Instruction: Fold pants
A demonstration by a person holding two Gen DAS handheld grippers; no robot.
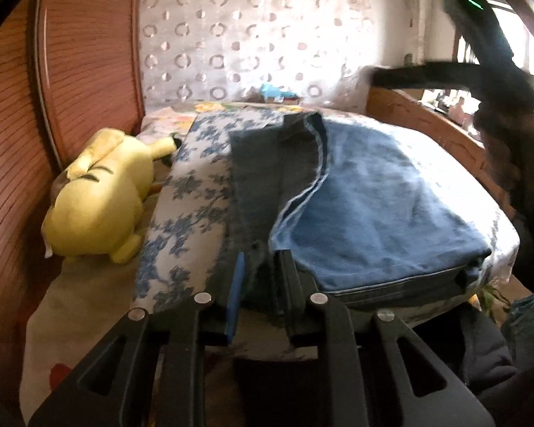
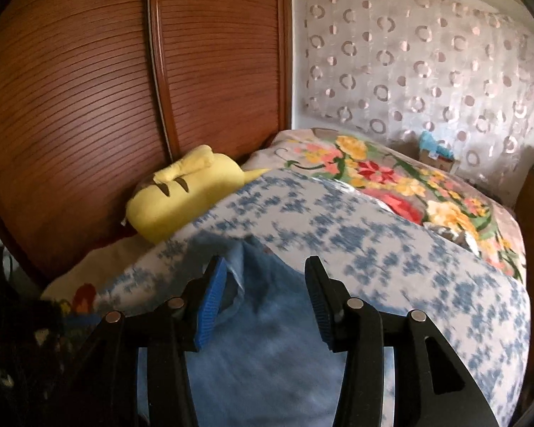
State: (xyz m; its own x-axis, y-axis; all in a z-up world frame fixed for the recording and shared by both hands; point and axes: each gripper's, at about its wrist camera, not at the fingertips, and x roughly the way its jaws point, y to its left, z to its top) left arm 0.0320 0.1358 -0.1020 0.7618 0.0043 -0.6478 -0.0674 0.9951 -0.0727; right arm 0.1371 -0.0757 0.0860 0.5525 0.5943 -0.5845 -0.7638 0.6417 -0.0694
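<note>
Blue denim pants [image 1: 366, 206] lie folded on a white blanket with blue flowers [image 1: 192, 185] on the bed. A darker leg part runs along their left side, with a pale seam edge. My left gripper [image 1: 258, 277] sits at the near edge of the pants with its jaws close together on a bit of denim between the pads. In the right wrist view my right gripper [image 2: 265, 302] is open just above the pants [image 2: 267, 348], holding nothing. The other gripper and the arm holding it [image 1: 487, 82] show blurred at the upper right of the left wrist view.
A yellow plush toy [image 1: 99, 192] lies at the left against the brown slatted wardrobe doors [image 2: 89, 89]. A floral bedspread [image 2: 391, 174] covers the far bed. A patterned curtain [image 1: 252, 35] hangs behind. A wooden bed frame [image 1: 427, 121] runs along the right.
</note>
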